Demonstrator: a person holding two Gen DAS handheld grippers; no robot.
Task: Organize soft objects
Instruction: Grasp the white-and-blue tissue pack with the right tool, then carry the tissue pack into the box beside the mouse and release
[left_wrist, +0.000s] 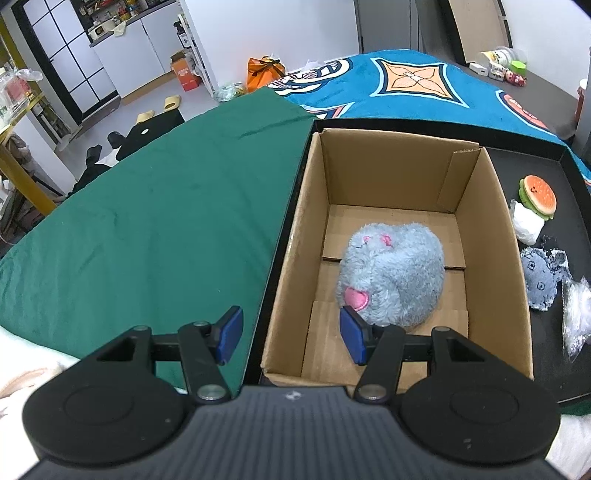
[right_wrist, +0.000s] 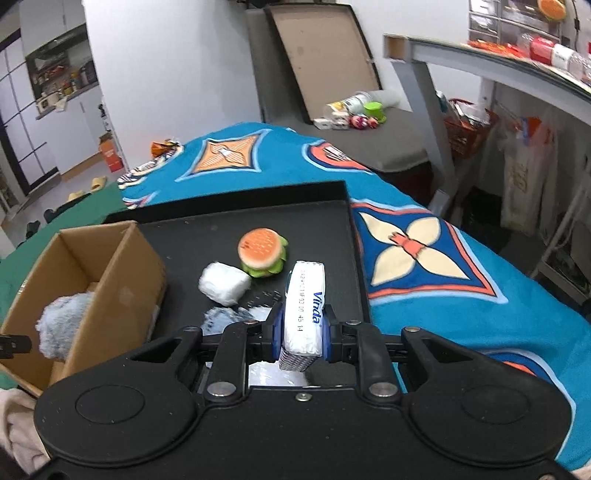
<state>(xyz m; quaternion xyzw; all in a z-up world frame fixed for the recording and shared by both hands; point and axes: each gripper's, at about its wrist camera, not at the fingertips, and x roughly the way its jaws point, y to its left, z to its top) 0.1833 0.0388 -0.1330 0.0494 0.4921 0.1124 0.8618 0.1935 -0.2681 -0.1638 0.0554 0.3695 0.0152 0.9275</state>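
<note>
A bed spread with a bright blue patterned blanket (right_wrist: 461, 295) and a dark green cloth (left_wrist: 147, 221) carries a shallow black tray (right_wrist: 258, 192), on which an open brown cardboard box (left_wrist: 484, 236) stands at the left. Inside the box lies a fluffy grey-blue plush toy (left_wrist: 395, 277). On the tray beside the box sit a soft orange-and-green burger toy (right_wrist: 263, 252), a white crumpled bundle (right_wrist: 223, 283), a small blue-grey plush (left_wrist: 541, 277) and a clear plastic bag (left_wrist: 576, 314). The right gripper (right_wrist: 301, 332) is clamped on a white Vinda tissue pack (right_wrist: 304, 310), held on edge above the tray. The left gripper (left_wrist: 291, 334) hangs wide open over the box's near-left wall, holding nothing. The step in hand appears to be moving the tissue pack; next it likely needs carrying left over the box and releasing beside the plush.
</note>
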